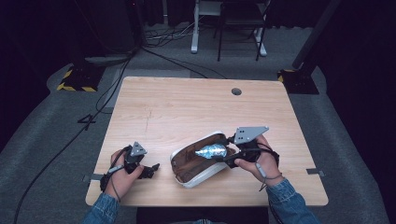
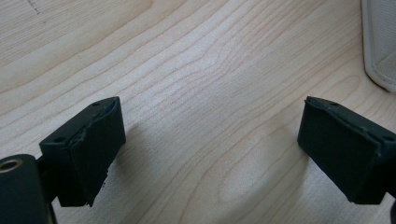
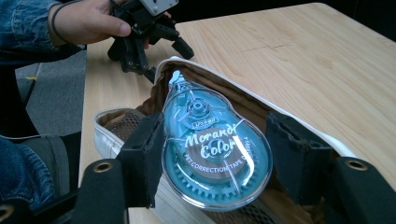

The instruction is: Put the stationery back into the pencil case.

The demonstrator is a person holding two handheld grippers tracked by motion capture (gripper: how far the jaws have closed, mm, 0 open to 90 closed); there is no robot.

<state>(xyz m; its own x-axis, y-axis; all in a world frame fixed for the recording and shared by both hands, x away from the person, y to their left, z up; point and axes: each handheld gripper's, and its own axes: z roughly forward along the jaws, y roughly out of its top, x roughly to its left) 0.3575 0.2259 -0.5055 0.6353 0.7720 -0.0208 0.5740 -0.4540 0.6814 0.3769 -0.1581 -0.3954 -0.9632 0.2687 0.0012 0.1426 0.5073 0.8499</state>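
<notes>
A clear blue correction tape dispenser [image 3: 215,149] marked "Morandi Color" sits between the two pads of my right gripper [image 3: 217,161], which is shut on it. In the high view that dispenser [image 1: 209,150] hangs over the open mouth of a white pencil case [image 1: 201,178] with a brown lining, and the right gripper [image 1: 220,153] reaches in from the case's right side. My left gripper [image 1: 153,168] rests low on the table just left of the case, open. Its jaws [image 2: 210,144] stand wide apart over bare wood, with a corner of the case [image 2: 379,51] at the upper right.
The wooden table [image 1: 187,107] has a small round hole [image 1: 236,91] near its far edge. Beyond the table, cables and stand legs lie on the grey floor. In the right gripper view the other hand and its gripper [image 3: 149,32] sit just past the case's far end [image 3: 161,65].
</notes>
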